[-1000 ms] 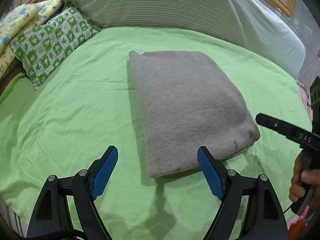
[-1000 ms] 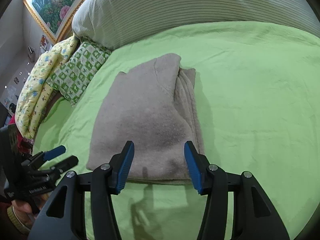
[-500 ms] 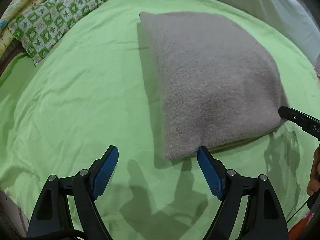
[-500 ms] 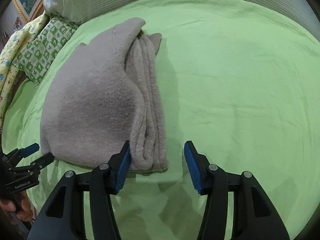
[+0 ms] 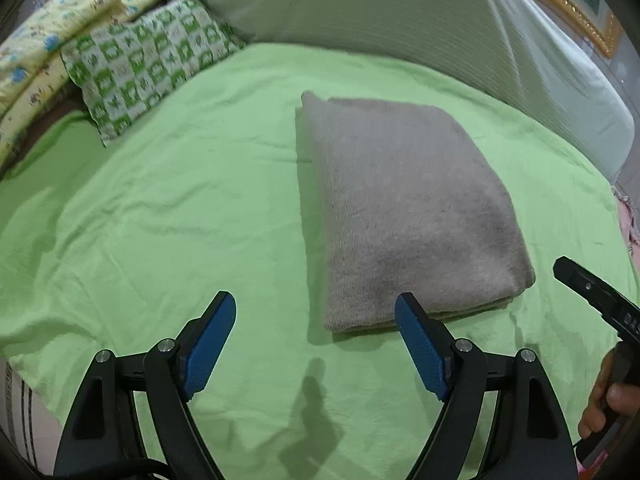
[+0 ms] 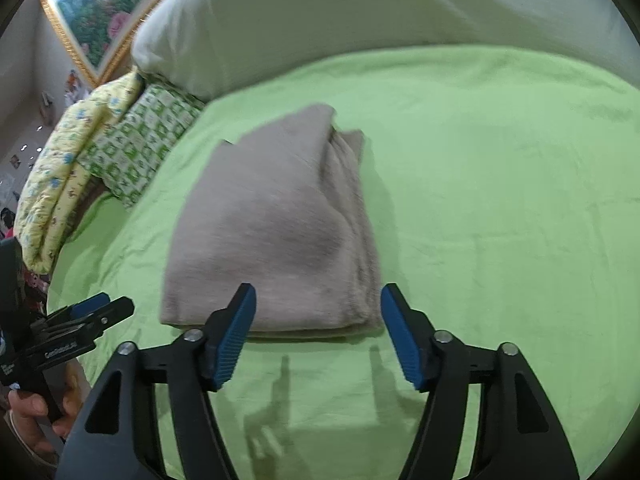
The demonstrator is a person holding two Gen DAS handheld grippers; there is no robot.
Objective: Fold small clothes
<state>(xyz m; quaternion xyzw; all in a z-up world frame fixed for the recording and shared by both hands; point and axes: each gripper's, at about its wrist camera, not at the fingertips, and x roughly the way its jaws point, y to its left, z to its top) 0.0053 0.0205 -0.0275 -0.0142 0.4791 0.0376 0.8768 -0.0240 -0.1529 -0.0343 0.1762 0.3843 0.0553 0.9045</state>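
Note:
A grey fuzzy garment [image 5: 404, 208] lies folded into a thick rectangle on the green bed sheet [image 5: 160, 220]. In the right wrist view the garment [image 6: 276, 232] shows its stacked layers along the right side. My left gripper [image 5: 316, 320] is open and empty, held above the sheet just short of the garment's near left corner. My right gripper [image 6: 316, 312] is open and empty, above the garment's near edge. Each gripper shows at the edge of the other's view: the right one in the left wrist view [image 5: 592, 292], the left one in the right wrist view [image 6: 88, 312].
A green-and-white checked pillow [image 5: 144, 64] and a yellow printed quilt [image 5: 36, 40] lie at the back left. A large white striped pillow [image 5: 400, 20] runs along the headboard. A framed picture [image 6: 100, 12] hangs on the wall.
Both grippers have pulled back and up from the garment after dipping close to it half a second ago. The folded garment lies as before. Both grippers stay open.

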